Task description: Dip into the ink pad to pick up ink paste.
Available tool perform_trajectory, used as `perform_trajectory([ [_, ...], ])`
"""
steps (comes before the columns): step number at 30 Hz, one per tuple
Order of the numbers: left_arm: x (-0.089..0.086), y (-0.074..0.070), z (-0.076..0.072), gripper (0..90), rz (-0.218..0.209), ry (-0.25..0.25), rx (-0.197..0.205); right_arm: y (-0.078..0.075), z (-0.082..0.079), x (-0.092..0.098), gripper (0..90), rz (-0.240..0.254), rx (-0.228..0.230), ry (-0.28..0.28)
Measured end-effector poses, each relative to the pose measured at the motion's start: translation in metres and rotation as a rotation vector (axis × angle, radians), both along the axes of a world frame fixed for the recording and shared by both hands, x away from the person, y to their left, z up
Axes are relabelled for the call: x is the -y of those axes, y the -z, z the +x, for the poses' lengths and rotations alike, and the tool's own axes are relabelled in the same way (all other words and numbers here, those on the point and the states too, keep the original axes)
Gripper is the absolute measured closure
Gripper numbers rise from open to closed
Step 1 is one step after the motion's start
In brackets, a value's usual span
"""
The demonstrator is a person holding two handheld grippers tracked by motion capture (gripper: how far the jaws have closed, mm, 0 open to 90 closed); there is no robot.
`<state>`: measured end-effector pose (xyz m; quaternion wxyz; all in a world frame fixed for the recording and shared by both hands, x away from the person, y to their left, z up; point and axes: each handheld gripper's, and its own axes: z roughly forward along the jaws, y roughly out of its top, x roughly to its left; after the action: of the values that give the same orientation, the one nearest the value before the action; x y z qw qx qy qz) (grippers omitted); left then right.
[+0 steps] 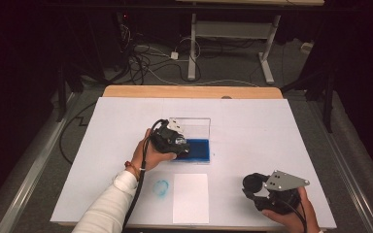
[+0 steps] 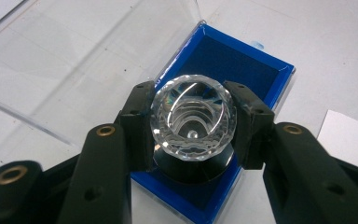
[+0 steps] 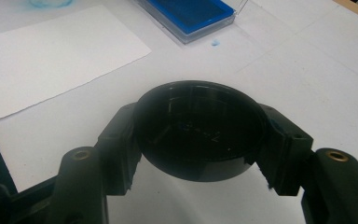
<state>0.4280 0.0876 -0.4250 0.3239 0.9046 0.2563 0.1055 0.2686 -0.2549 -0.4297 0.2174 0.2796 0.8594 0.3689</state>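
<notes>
Left gripper (image 1: 180, 151) clamped; right gripper (image 1: 252, 187) clamped

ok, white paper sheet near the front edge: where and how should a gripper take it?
Judging by its pose, take the paper sheet at its front short edge, coming in low and level from the person's side. It lies flat on the table, so there is nothing to pinch from above; that edge is nearest the table's rim and could be slid over it. Both grippers are full now.

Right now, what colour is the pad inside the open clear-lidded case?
Deep blue: the flat inked pad in the clear-lidded case, best seen in the left gripper view.
</notes>
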Motion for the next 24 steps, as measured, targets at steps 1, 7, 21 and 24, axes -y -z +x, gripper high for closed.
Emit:
perform_trajectory([
  [1, 0.001, 0.0, 0.0, 54.4, 0.004, 0.002, 0.003, 0.0, 0.0, 0.0, 38.8, 0.0, 0.0, 0.0],
  [7, -0.004, -0.002, 0.002, 54.5, -0.007, 0.0, -0.024, -0.002, -0.002, 0.0, 38.8, 0.005, 0.003, -0.002],
  [21, -0.018, -0.017, -0.008, 54.5, -0.089, -0.019, 0.035, -0.002, -0.001, 0.001, 38.7, 0.007, 0.009, -0.002],
  [24, -0.023, -0.021, -0.011, 54.5, -0.108, -0.017, 0.048, -0.003, -0.001, 0.001, 38.7, 0.012, 0.019, 0.008],
])
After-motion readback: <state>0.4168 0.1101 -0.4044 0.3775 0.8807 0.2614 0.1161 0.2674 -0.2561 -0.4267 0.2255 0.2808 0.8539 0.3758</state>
